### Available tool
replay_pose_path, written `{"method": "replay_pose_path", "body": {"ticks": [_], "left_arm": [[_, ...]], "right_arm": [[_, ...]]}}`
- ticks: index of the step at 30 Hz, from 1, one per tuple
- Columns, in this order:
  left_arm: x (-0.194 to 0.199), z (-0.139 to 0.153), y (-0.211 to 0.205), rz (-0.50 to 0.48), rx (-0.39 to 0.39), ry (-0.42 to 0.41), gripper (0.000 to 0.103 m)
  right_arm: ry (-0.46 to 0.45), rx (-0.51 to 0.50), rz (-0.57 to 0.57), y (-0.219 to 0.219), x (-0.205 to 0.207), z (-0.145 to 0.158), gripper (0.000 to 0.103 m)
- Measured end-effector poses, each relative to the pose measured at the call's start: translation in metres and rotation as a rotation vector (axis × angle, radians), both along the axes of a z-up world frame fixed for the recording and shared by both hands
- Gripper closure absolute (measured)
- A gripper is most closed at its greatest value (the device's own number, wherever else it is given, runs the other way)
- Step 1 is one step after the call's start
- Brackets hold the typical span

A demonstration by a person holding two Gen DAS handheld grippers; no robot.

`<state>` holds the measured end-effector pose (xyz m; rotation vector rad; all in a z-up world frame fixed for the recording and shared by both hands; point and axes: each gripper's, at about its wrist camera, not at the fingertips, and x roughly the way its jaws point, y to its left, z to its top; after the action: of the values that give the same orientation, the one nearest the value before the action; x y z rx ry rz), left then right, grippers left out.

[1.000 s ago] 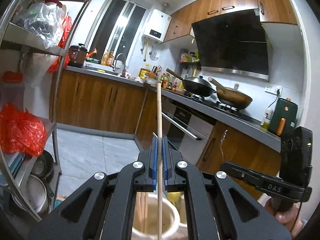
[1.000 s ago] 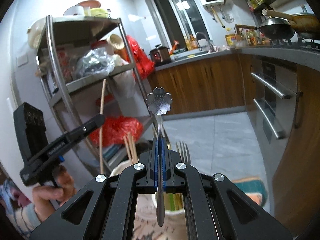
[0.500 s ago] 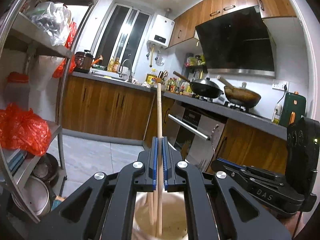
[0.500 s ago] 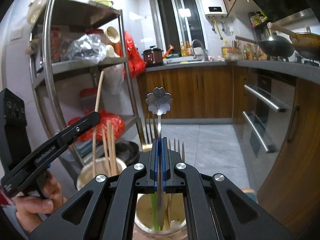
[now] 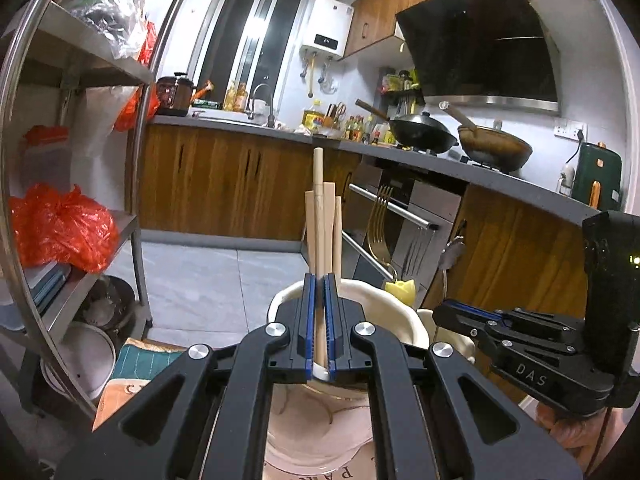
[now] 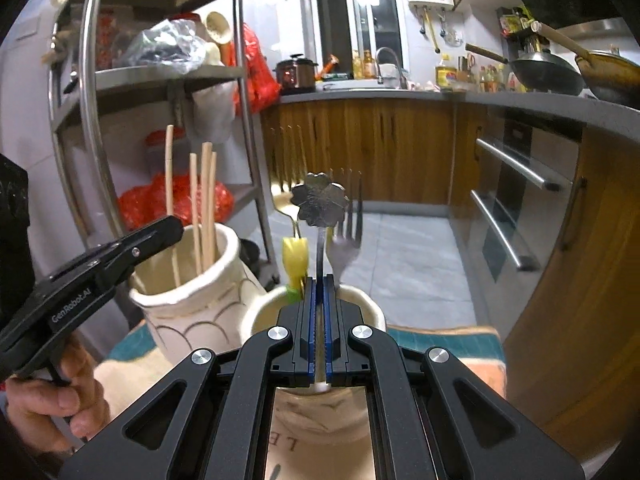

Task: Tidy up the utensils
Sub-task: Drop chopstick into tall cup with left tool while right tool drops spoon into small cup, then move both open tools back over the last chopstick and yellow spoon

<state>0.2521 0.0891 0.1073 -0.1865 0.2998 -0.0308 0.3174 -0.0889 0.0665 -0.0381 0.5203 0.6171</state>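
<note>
Chopstick (image 5: 318, 216) stands upright, pinched by the left claw (image 5: 319, 320); right claw (image 6: 319, 316) clamps a flower-ended spoon (image 6: 320, 200) vertically.

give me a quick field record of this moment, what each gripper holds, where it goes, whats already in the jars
left gripper: shut on a wooden chopstick, upright, lower end inside the chopstick jar
right gripper: shut on the flower-topped utensil, held upright over the cutlery jar
chopstick jar contents: several wooden chopsticks
cutlery jar contents: forks and a yellow-handled utensil
jars: side by side on a patterned cloth
released yet: no, both utensils clamped
</note>
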Motion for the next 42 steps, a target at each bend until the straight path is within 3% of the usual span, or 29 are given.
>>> {"method": "replay_pose_path", "body": {"ticks": [5, 7, 10, 14, 19, 36, 42], "left_arm": [[0.000, 0.005, -0.006, 0.025, 0.076, 0.035, 0.099], [-0.003, 0.007, -0.007, 0.030, 0.088, 0.030, 0.095], [-0.012, 0.008, -0.006, 0.041, 0.101, 0.023, 0.077], [-0.028, 0.011, -0.004, 0.052, 0.113, 0.006, 0.055], [-0.055, 0.009, 0.004, 0.065, 0.087, -0.004, 0.042], [-0.100, -0.066, 0.011, 0.068, -0.035, 0.245, 0.041], [-0.098, -0.080, -0.015, 0.008, -0.001, 0.328, 0.041]], "right_arm": [[0.016, -0.023, -0.015, 0.000, 0.002, 0.002, 0.097], [0.018, -0.027, -0.015, -0.001, 0.000, 0.002, 0.089], [0.011, -0.027, -0.008, -0.007, -0.006, 0.002, 0.075], [0.004, -0.020, 0.000, -0.017, -0.018, 0.003, 0.074], [0.005, -0.031, 0.010, -0.033, -0.038, 0.001, 0.069], [0.223, -0.213, 0.064, -0.051, -0.087, -0.054, 0.054], [0.298, -0.253, 0.136, -0.035, -0.105, -0.074, 0.051]]}}
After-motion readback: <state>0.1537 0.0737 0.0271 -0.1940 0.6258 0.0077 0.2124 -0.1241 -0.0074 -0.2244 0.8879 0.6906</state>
